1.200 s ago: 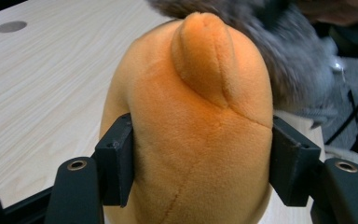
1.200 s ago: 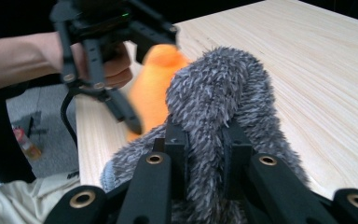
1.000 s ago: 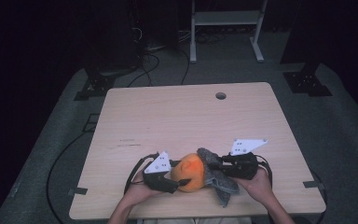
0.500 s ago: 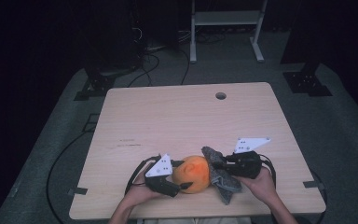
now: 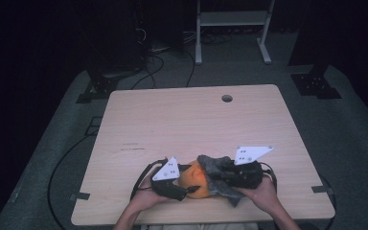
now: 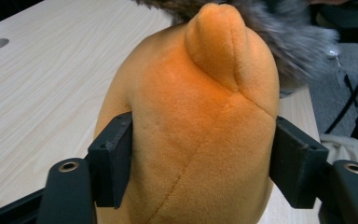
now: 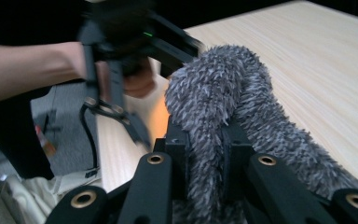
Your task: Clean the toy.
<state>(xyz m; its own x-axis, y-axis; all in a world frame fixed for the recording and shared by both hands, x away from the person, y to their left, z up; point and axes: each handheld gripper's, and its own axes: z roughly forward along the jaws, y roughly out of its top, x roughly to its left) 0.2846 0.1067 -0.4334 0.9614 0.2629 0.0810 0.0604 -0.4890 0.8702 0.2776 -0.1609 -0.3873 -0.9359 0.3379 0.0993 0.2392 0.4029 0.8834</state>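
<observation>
Near the front edge of the table (image 5: 182, 124), an orange plush toy (image 5: 195, 179) sits between the two tools, with a grey furry fabric piece (image 5: 215, 168) draped over its right side. The left hand-held gripper (image 6: 193, 161) has its jaws either side of the plush body, pads against the pile; they have just been closing in on it. The right hand-held gripper (image 7: 204, 154) is clamped nearly shut on a fold of the grey fur, which bulges up between the pads. The step appears to be drawing the furry piece along or off the toy while the other side steadies it. To do this well, the left grip should bite below the widest part of the soft body, so it does not squeeze out, and hold still; the right should pull slowly in line with the fur's run, away from the toy, watching that the pinched fold does not slip. In the left gripper view the toy's long axis runs away from the camera, its rounded orange nub (image 6: 221, 42) pointing up and outward toward the grey piece; in the high view the toy reads as nearly round, its axis lying roughly across the table toward the right tool.
</observation>
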